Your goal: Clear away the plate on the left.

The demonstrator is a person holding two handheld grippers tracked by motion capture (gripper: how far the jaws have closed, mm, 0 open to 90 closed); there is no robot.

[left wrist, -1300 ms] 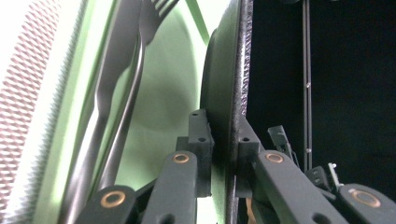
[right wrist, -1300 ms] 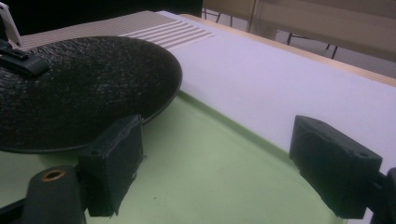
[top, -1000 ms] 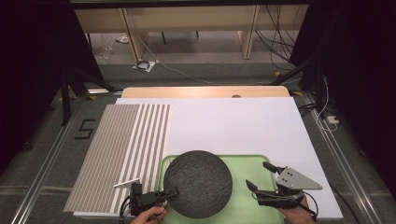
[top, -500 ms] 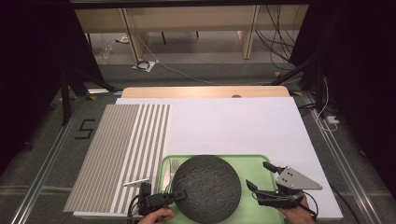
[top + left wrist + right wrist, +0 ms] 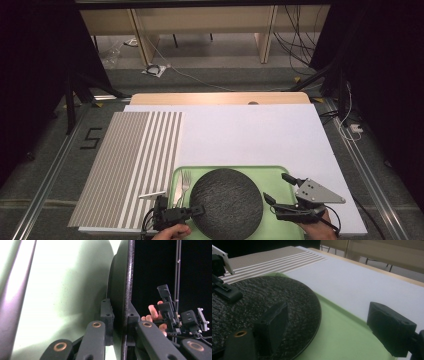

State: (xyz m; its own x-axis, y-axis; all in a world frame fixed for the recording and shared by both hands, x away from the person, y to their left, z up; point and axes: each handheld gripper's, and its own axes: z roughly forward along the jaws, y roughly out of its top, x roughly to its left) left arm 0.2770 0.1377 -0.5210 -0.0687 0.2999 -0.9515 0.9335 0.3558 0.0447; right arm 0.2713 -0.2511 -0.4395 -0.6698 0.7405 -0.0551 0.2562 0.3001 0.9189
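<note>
Plate: a dark, round, rough-textured plate [image 5: 226,202] is seen on a green tray [image 5: 276,175], near the front edge of the surface [image 5: 250,135]. Most of the tray's middle is covered by it.

Left gripper: the left gripper [image 5: 192,212] is positioned at the plate's left rim, near the front edge of the surface. In the left gripper view, the rim of the plate [image 5: 129,277] is clamped between the two jaws, one pad on each face. The plate is held by this gripper.

Right gripper: the right gripper [image 5: 280,192] is held over the right part of the tray, just beside the plate's right rim. Its jaws are spread wide. In the right gripper view, one jaw is seen over the plate [image 5: 274,300] and the other over the tray [image 5: 337,335] beside the plate; nothing is gripped.

Fork: a fork [image 5: 184,184] is laid on the left part of the tray, just beside the plate's left rim.

Mat: a striped mat [image 5: 135,160] is laid along the left side of the surface, next to the tray's left edge.
</note>
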